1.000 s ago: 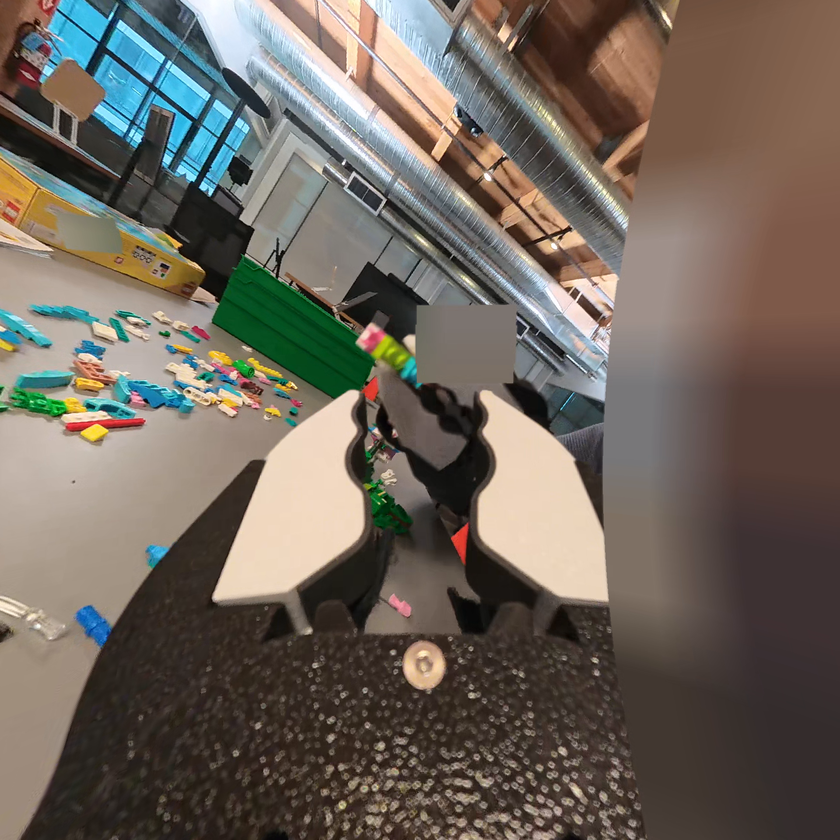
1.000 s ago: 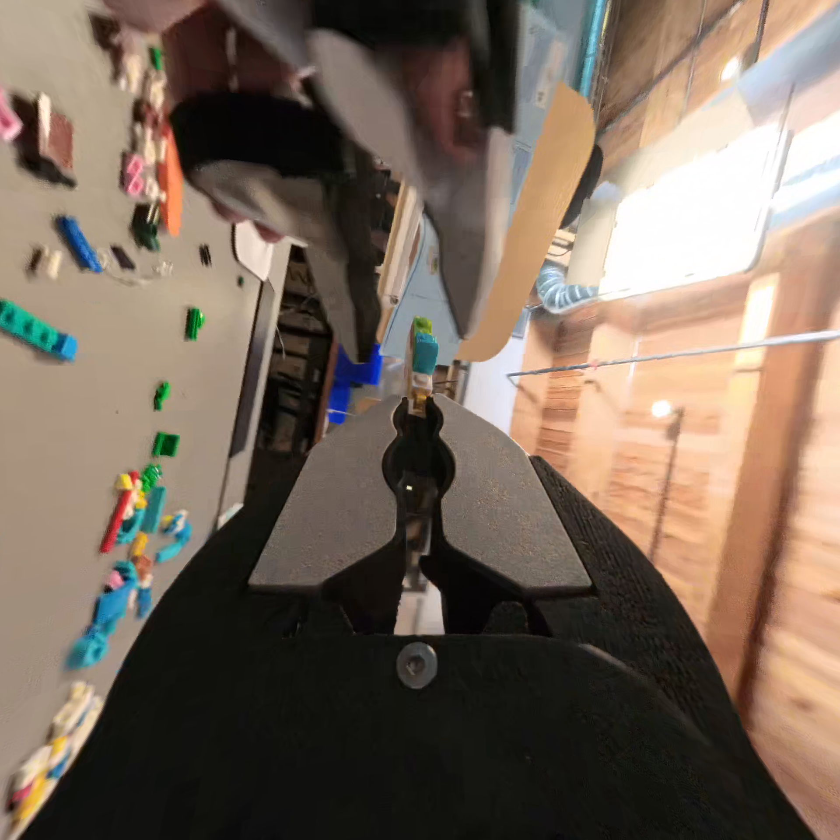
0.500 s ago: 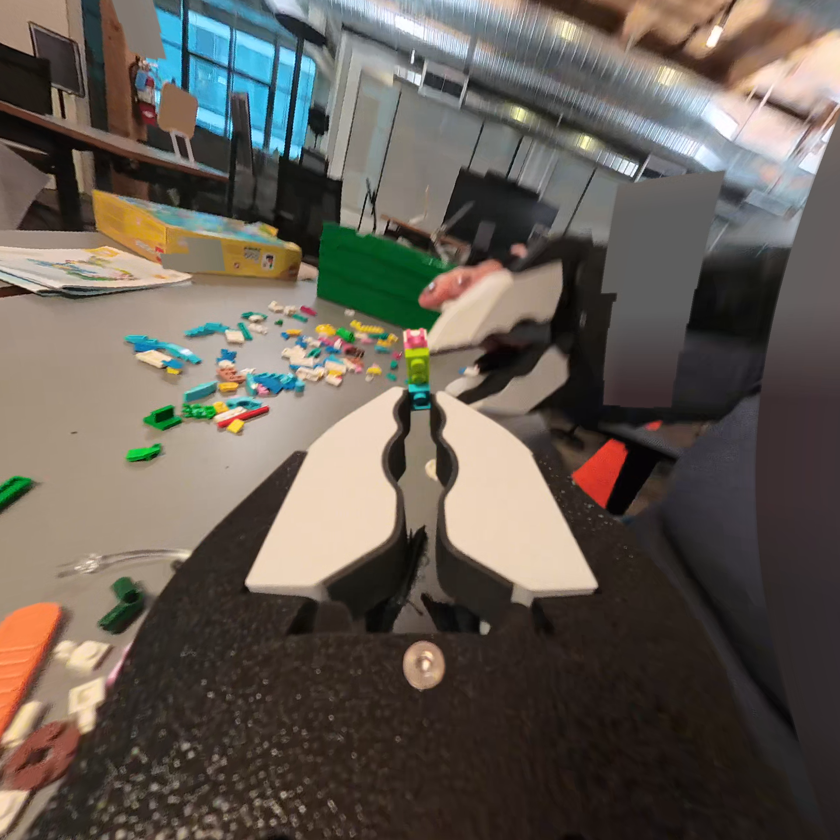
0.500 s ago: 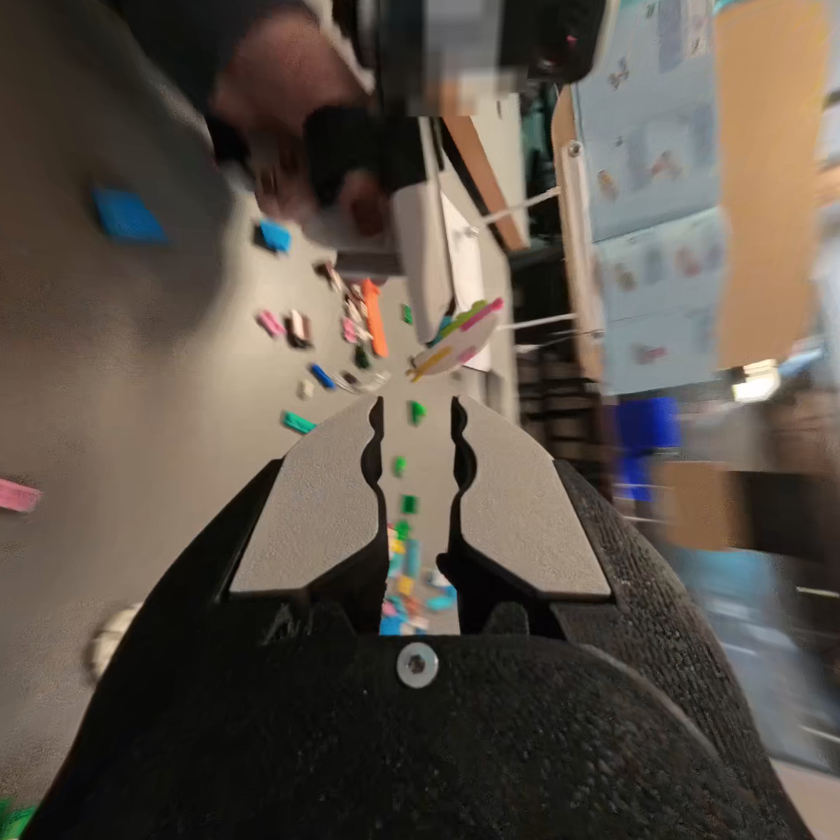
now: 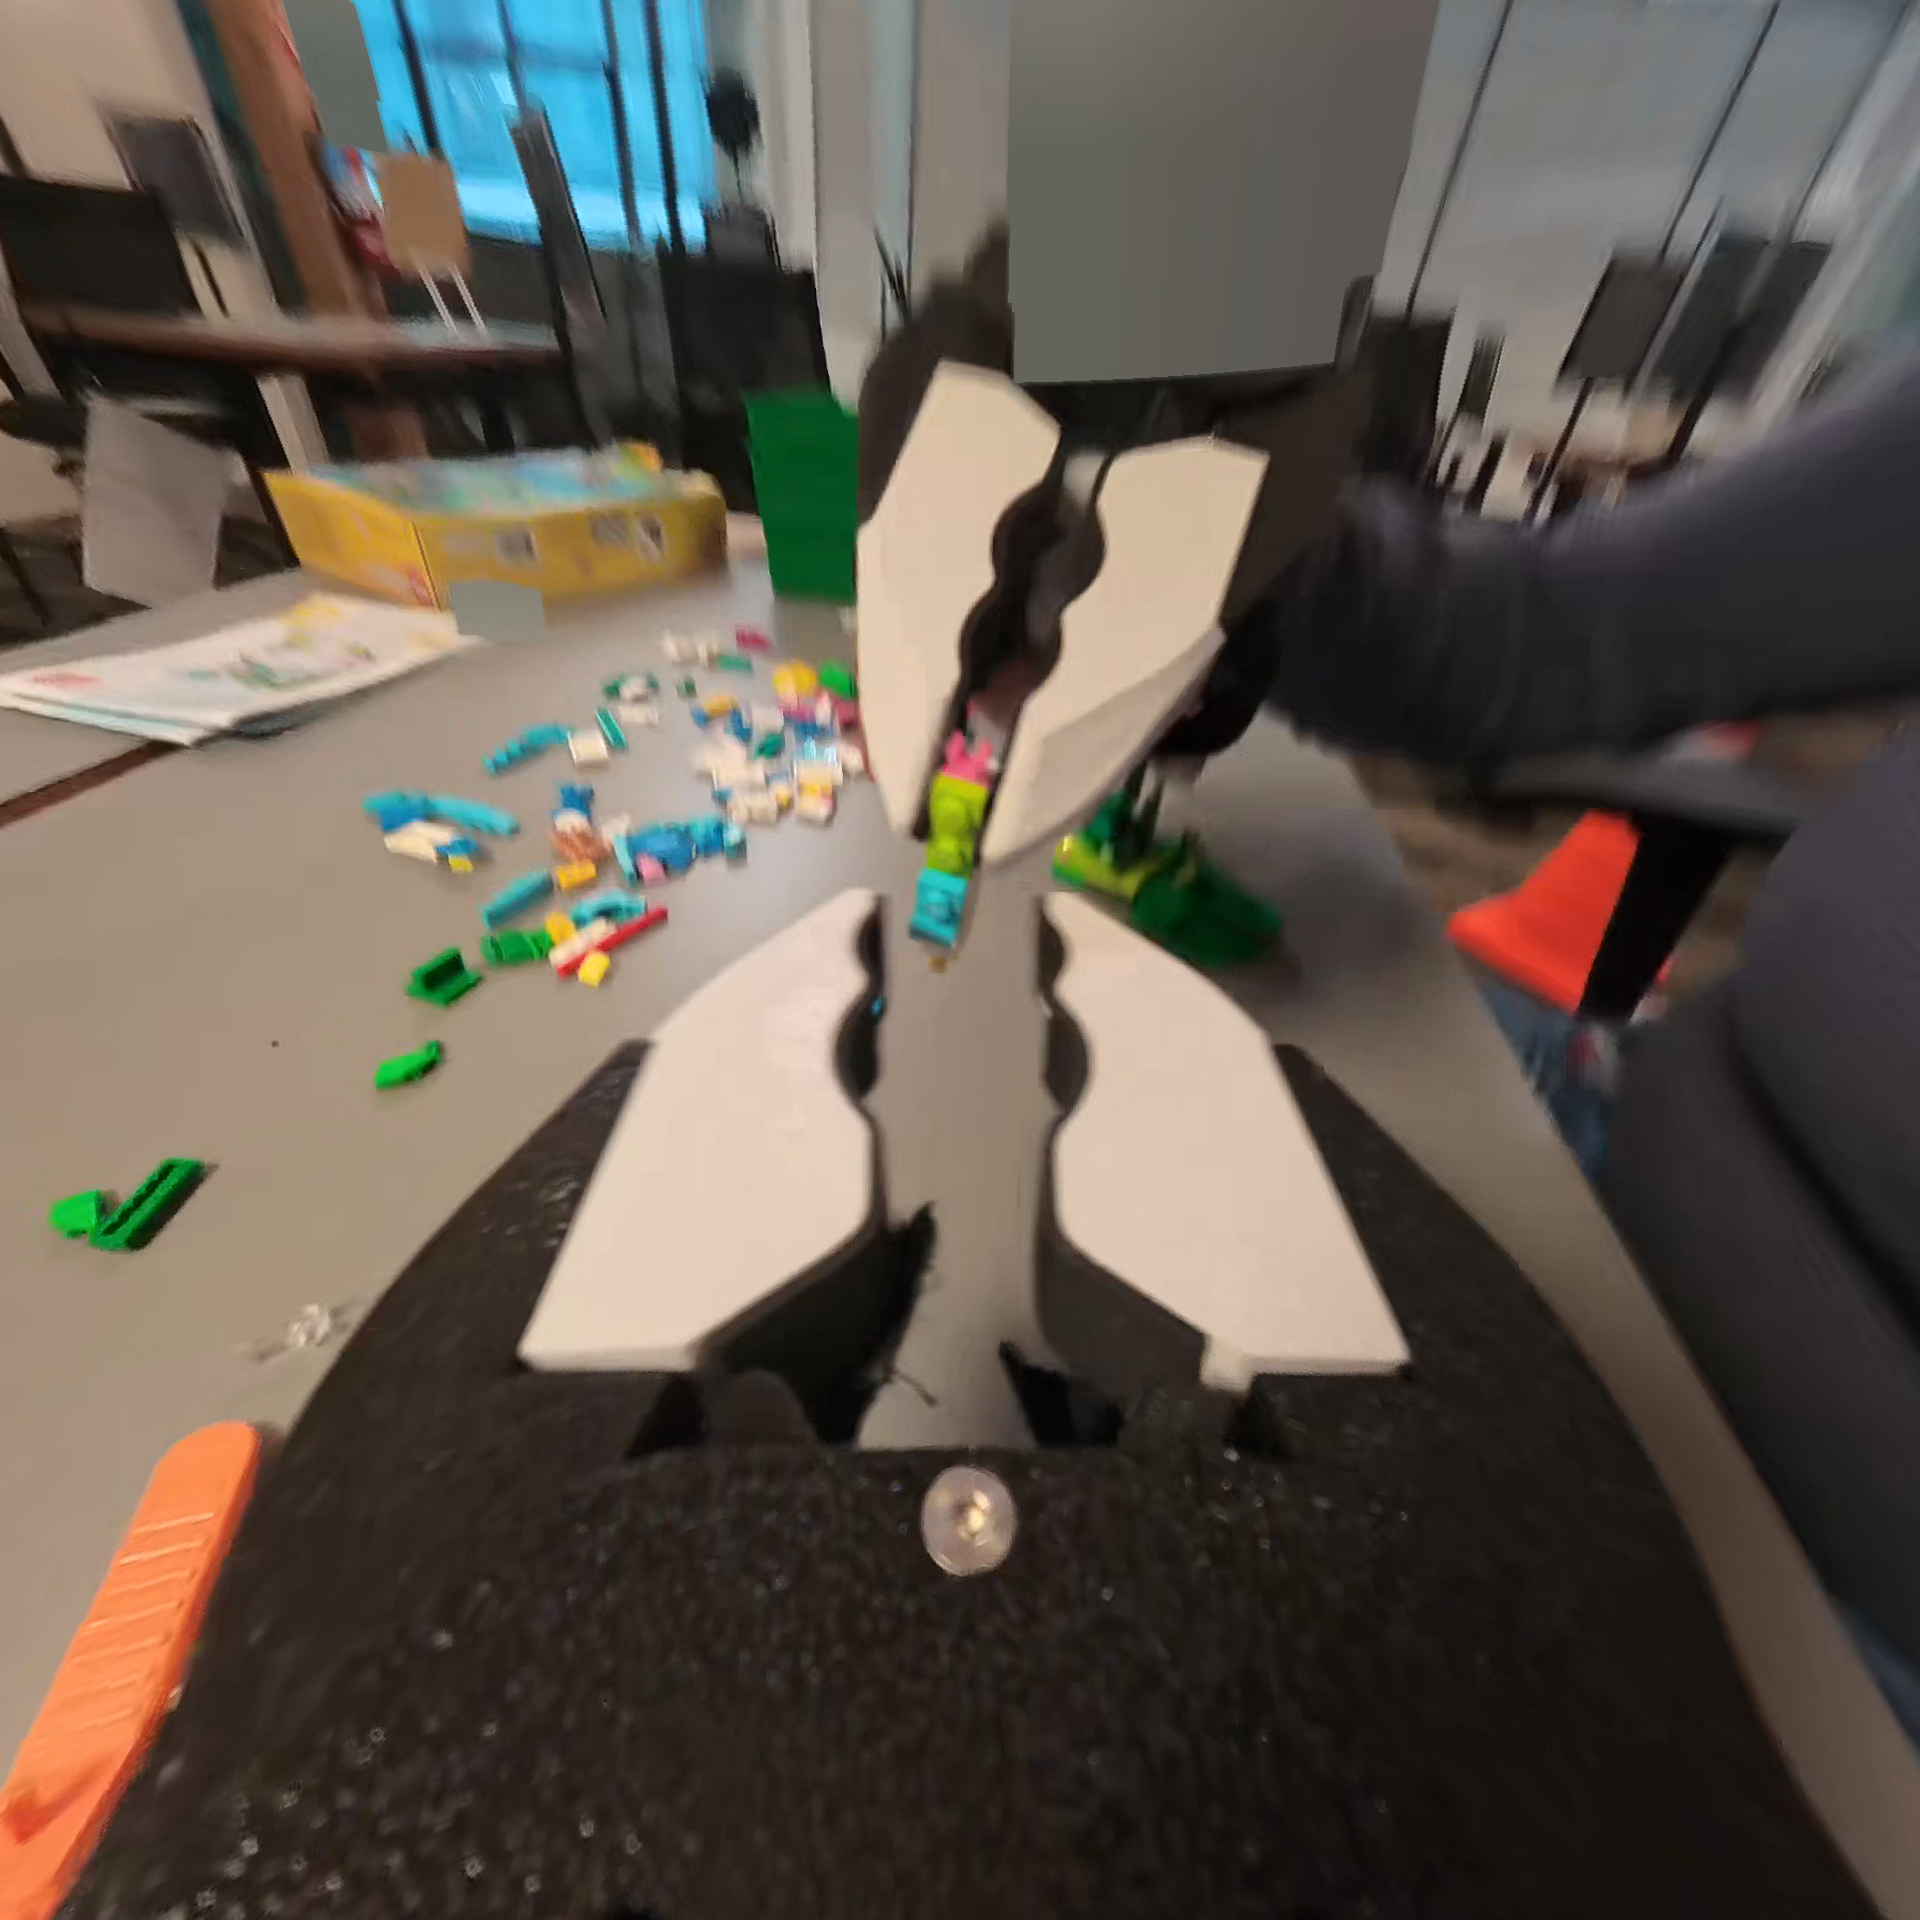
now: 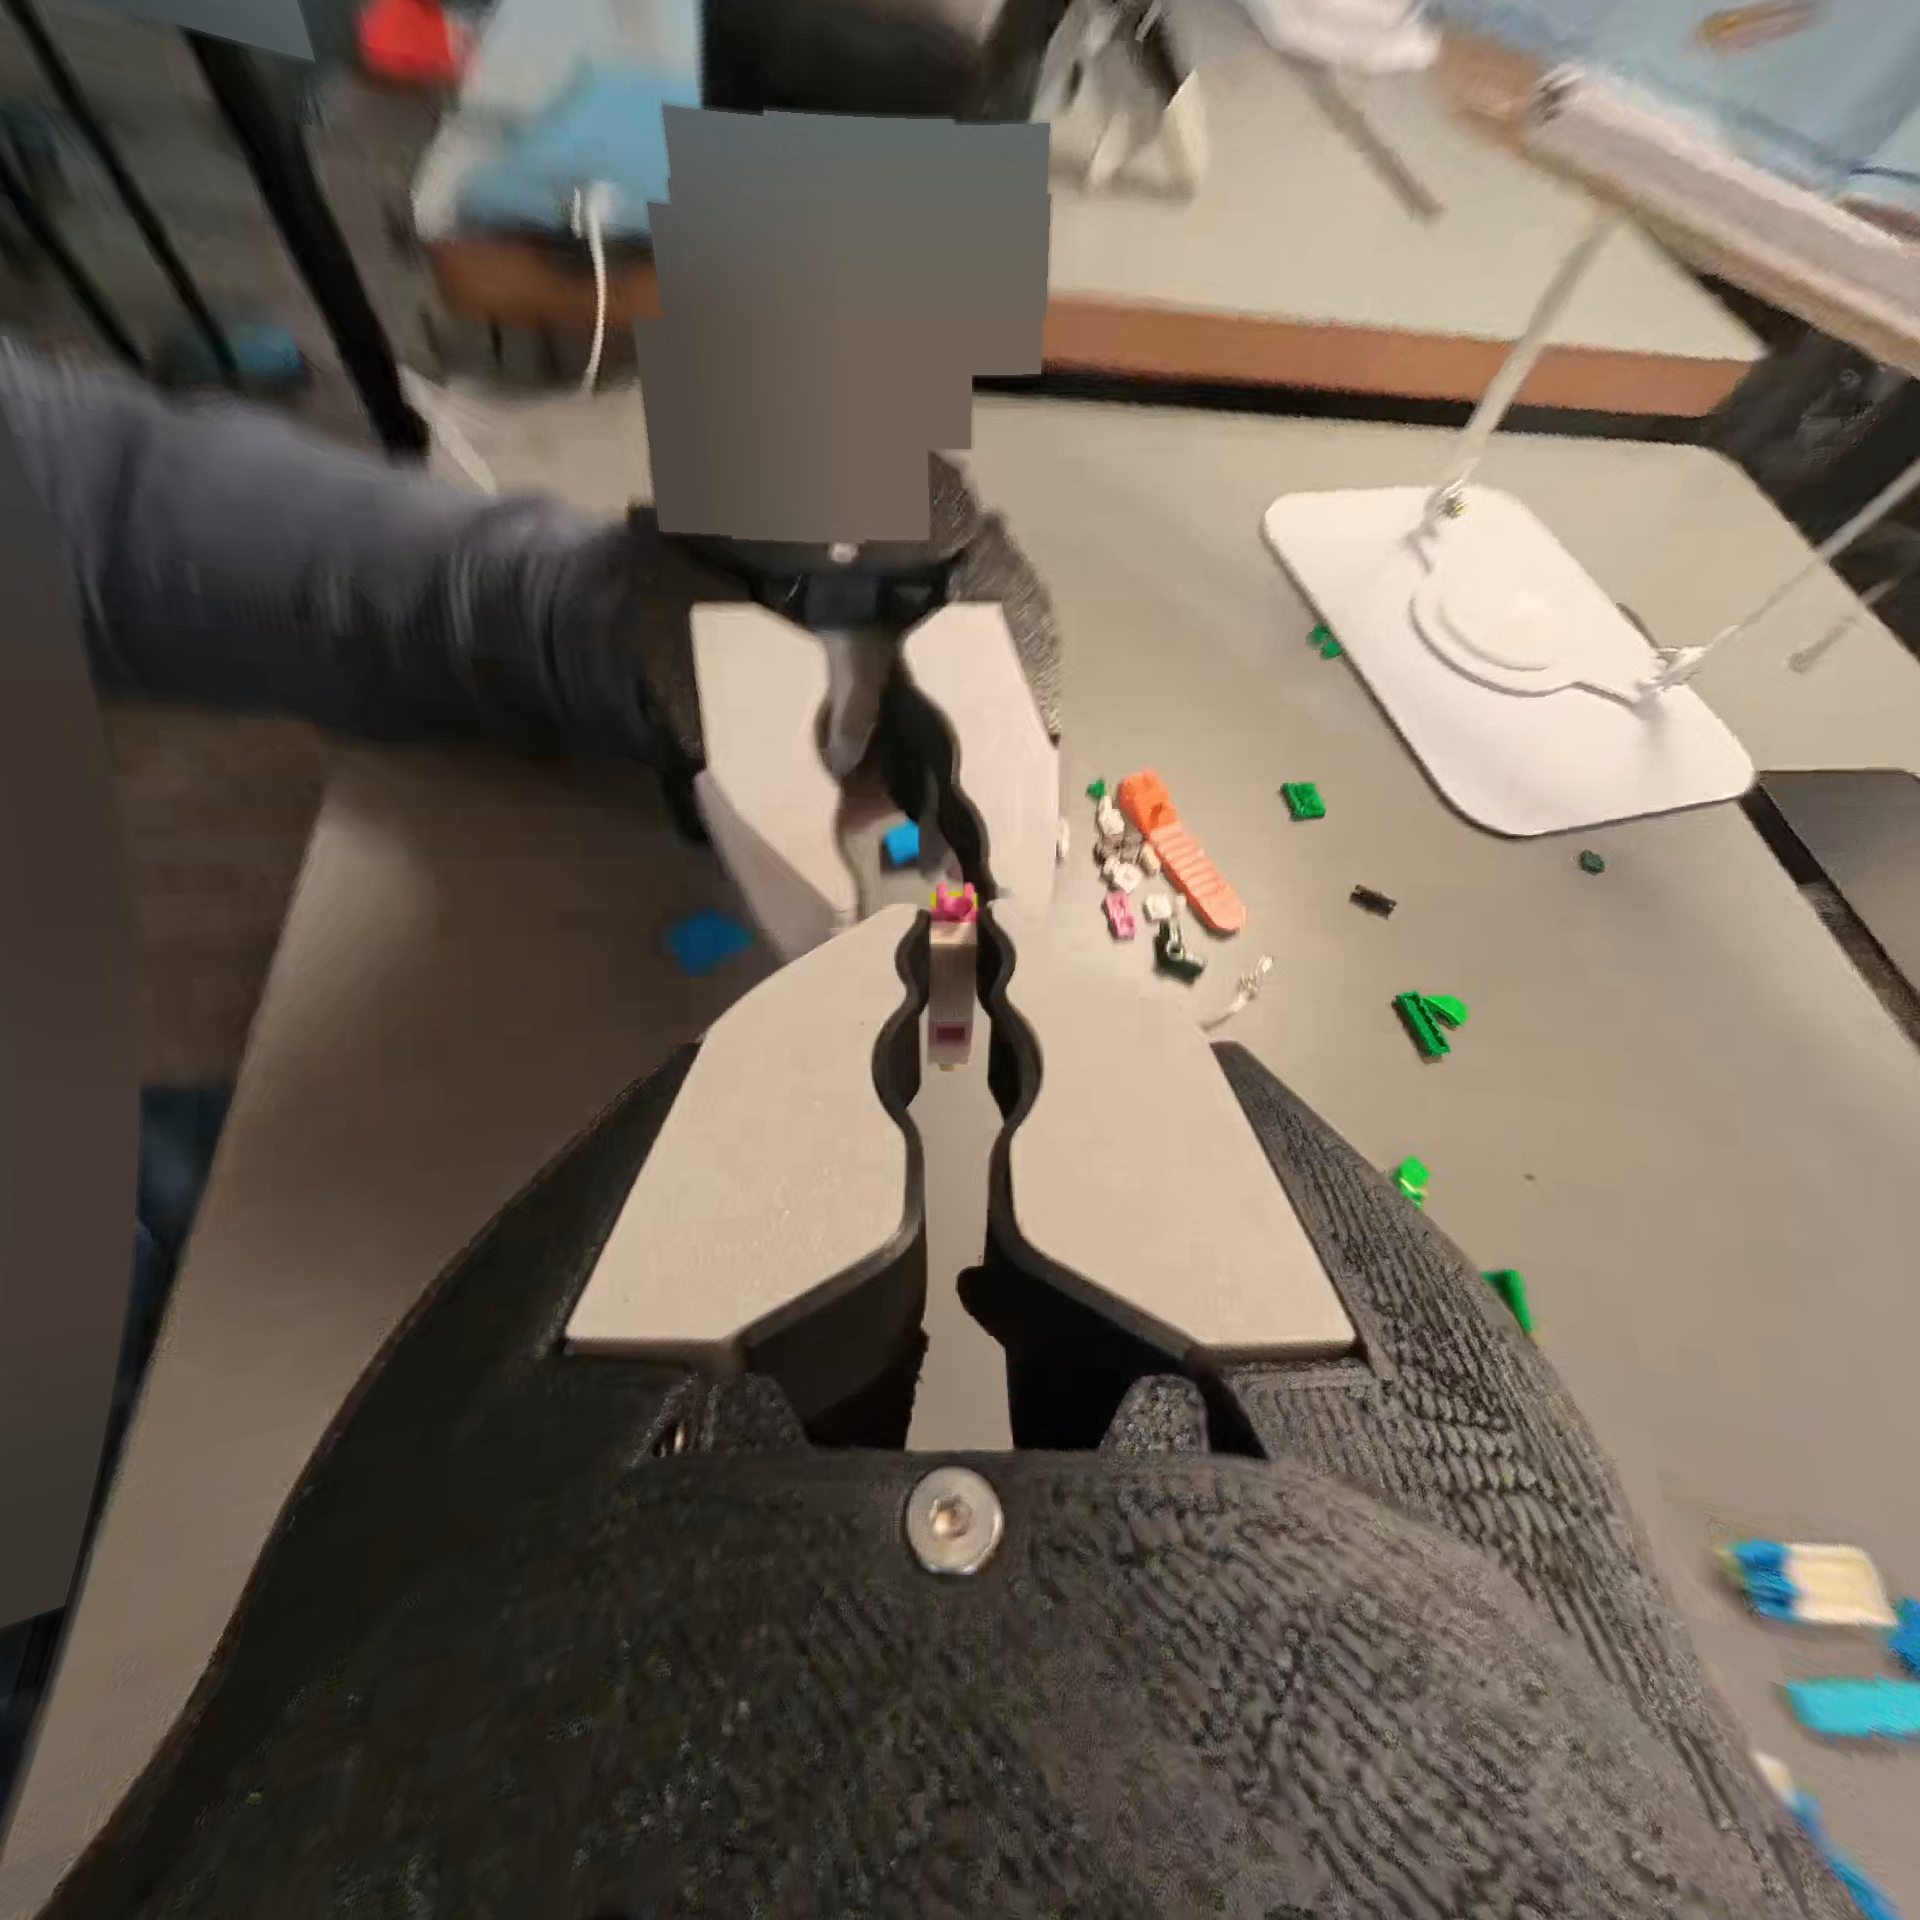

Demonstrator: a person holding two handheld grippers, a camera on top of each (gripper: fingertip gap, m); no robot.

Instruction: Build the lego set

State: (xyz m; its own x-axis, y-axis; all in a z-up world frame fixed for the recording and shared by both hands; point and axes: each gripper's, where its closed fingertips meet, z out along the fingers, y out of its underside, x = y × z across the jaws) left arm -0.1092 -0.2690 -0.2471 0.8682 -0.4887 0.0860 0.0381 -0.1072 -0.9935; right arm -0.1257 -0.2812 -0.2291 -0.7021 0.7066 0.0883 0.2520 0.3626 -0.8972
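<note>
A small lego stack (image 5: 951, 831) of pink, lime and teal pieces hangs above the grey table (image 5: 208, 935). In the left wrist view my right gripper (image 5: 956, 847) comes in from the far side, shut on the stack's upper part. My left gripper (image 5: 961, 909) is open, its tips on either side of the teal bottom end and apart from it. In the right wrist view the right gripper (image 6: 956, 914) is shut on the stack (image 6: 953, 997), pink end forward. The left gripper (image 6: 894, 862) faces it, open.
Loose bricks (image 5: 665, 821) lie scattered on the table, with a green built piece (image 5: 1164, 883) to the right. A yellow box (image 5: 499, 530), a booklet (image 5: 229, 665) and a green bin (image 5: 805, 488) stand behind. An orange brick separator (image 6: 1184, 852) and a white stand base (image 6: 1507, 665) lie farther off. The grippers are tip to tip, or close to it.
Half a second ago my left gripper held the stack and my right was open. Now the right gripper is shut on the stack and the left has opened.
</note>
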